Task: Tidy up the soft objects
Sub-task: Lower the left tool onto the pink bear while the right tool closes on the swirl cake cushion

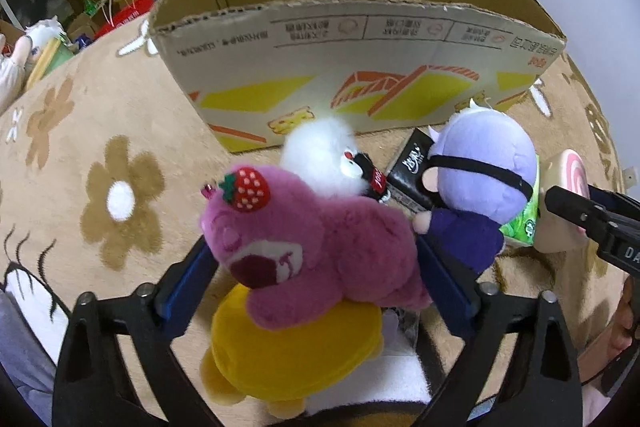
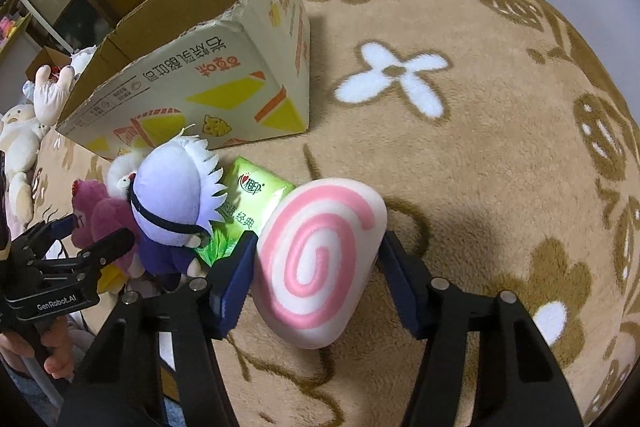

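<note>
Left wrist view, from the left: a tan carpet [image 1: 72, 155] with brown flowers, then the left gripper [image 1: 316, 251] with its blue fingers [image 1: 188, 279] spread to either side of a pink bear plush [image 1: 320, 247] that wears a strawberry on its head. The left finger touches the bear's cheek and the right one sits at its back; whether they press in I cannot tell. The bear lies on a yellow plush [image 1: 296, 351]. Behind it is a white fluffy toy [image 1: 320, 151], then a black packet [image 1: 412, 167], then a purple-headed doll [image 1: 480, 179] with a black band over its face, and at the far right the black tip of the right gripper. An open cardboard box [image 1: 360, 67] stands behind the whole pile.

Right wrist view, left to right: the left gripper [image 2: 80, 239] in a hand [image 2: 52, 351], the pink bear [image 2: 100, 223], the doll [image 2: 172, 199], a green tissue pack [image 2: 248, 203] just beside the doll, and the pink-and-white swirl cushion [image 2: 320, 259] on the carpet [image 2: 500, 147]. The right gripper [image 2: 316, 271] straddles the cushion: its left finger [image 2: 236, 279] touches the cushion's edge, the right finger stands close by its other side, no squeeze showing. The box [image 2: 192, 67] stands near, behind the doll
</note>
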Demonstrator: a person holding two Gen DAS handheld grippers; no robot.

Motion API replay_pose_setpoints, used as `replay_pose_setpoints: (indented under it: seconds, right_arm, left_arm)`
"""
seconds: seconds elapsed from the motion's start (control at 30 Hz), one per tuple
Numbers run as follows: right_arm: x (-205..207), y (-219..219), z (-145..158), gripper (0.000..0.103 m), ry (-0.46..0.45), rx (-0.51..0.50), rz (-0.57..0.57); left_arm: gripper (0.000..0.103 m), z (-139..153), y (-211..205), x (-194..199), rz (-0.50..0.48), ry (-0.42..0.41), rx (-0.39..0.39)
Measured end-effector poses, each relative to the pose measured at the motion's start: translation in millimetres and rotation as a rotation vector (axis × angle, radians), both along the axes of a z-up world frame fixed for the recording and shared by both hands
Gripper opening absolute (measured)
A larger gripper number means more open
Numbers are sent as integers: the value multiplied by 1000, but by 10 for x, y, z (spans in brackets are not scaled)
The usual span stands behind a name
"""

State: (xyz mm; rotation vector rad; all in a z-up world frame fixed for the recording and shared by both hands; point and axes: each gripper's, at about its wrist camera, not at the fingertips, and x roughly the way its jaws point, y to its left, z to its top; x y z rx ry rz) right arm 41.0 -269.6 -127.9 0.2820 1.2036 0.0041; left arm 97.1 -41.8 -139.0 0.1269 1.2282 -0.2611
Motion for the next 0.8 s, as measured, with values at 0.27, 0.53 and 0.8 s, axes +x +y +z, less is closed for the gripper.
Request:
replay_pose_setpoints:
  seconds: [0.27,0.53,0.8]
  right_arm:
    - [14,106,-24,55,-2,-51,36]
    - [-20,133,31,48,-24,-63,42]
    - [-79,165,139,48,-74,-75,56]
  left_arm:
    - [88,11,80,-21,23,-7,-26]
    - [88,38,175,7,41,-20,-32]
    - [88,138,195,-58,63,-75,-19]
